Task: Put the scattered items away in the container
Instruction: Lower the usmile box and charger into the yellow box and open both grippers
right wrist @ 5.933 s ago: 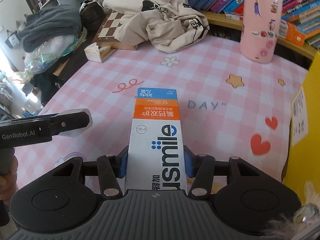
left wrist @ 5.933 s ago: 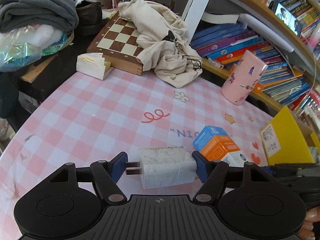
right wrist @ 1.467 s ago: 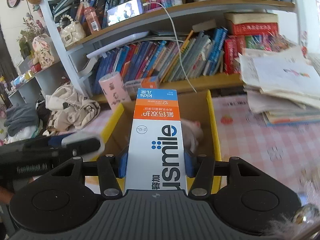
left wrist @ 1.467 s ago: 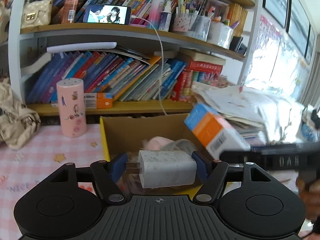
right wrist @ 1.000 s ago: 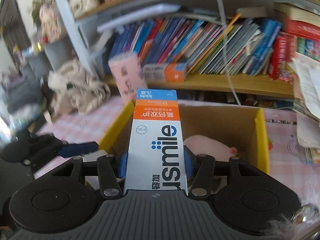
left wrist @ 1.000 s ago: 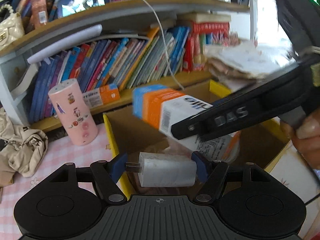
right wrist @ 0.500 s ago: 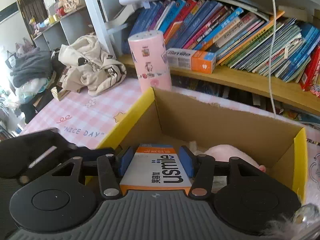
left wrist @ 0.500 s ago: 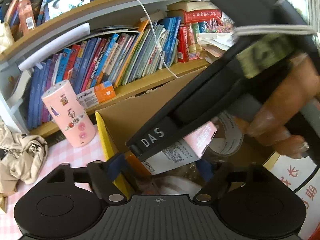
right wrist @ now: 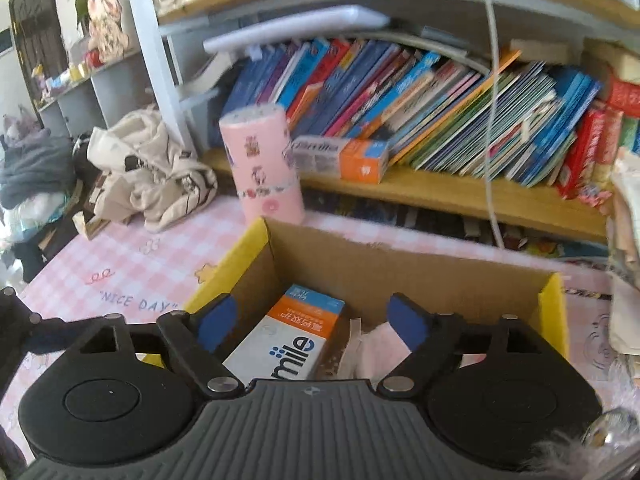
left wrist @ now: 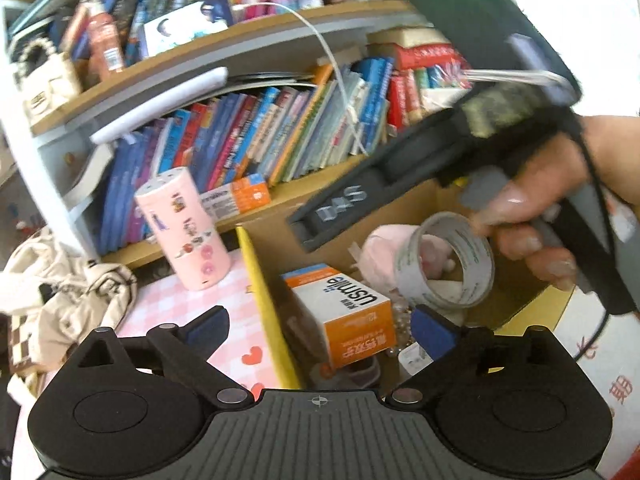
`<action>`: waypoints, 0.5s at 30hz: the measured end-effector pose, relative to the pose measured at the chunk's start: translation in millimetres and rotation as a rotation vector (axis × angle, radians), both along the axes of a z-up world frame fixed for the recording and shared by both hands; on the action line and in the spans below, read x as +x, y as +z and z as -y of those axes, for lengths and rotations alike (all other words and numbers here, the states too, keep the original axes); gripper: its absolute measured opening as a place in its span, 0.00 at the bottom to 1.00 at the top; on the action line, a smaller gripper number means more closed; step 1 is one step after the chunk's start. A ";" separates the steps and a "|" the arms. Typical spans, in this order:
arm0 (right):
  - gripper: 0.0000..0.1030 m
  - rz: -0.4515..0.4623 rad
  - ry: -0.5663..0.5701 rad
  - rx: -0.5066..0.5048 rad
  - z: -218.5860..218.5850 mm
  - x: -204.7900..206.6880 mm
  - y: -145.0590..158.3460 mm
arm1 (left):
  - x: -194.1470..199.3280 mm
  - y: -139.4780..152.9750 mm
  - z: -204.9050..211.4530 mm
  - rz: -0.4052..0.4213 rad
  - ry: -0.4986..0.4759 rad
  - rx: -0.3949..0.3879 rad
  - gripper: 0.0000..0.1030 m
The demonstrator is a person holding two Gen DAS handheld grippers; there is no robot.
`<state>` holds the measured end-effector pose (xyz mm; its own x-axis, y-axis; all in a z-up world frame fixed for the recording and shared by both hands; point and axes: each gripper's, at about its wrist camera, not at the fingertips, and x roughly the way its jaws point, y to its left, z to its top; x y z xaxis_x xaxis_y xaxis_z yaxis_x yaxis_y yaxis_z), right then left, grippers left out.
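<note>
Both tongs hang over a cardboard box (right wrist: 400, 268) with yellow flaps that stands on a pink-checked surface (right wrist: 132, 264), near its far edge below a crowded bookshelf (right wrist: 440, 196). The left tongs (left wrist: 320, 322) are spread wide with nothing between the blue pads, poised over the box's left wall. The right tongs (right wrist: 312, 322) are likewise apart and empty, above the box's near side; in the left wrist view they cross the frame as a dark bar gripped by the person's right hand (left wrist: 560, 208). Inside the box, the orange, blue and white toothpaste carton (left wrist: 344, 316) lies on its side against the left wall. Beside it rest a pink plush toy (left wrist: 384, 244) and a roll of clear tape (left wrist: 444, 264) standing on edge. A pink sticker-covered tumbler (right wrist: 262, 168) stands upright on the surface just beyond the box's far left corner. A cream garment (right wrist: 148, 168) lies crumpled at the surface's far left edge.
</note>
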<state>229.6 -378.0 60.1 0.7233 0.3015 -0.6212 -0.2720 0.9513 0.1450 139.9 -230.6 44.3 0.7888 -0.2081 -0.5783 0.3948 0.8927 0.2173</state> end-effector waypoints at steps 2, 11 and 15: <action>0.84 0.027 -0.009 -0.010 0.9 -10.7 4.7 | -4.7 4.1 -5.4 0.008 0.026 -0.026 0.97; 0.88 0.120 -0.067 -0.045 4.7 -61.6 16.2 | -30.6 11.3 -21.1 0.037 0.088 -0.060 0.98; 0.90 0.158 -0.118 -0.052 5.9 -84.9 21.9 | -40.7 13.7 -34.1 0.032 0.113 -0.110 0.98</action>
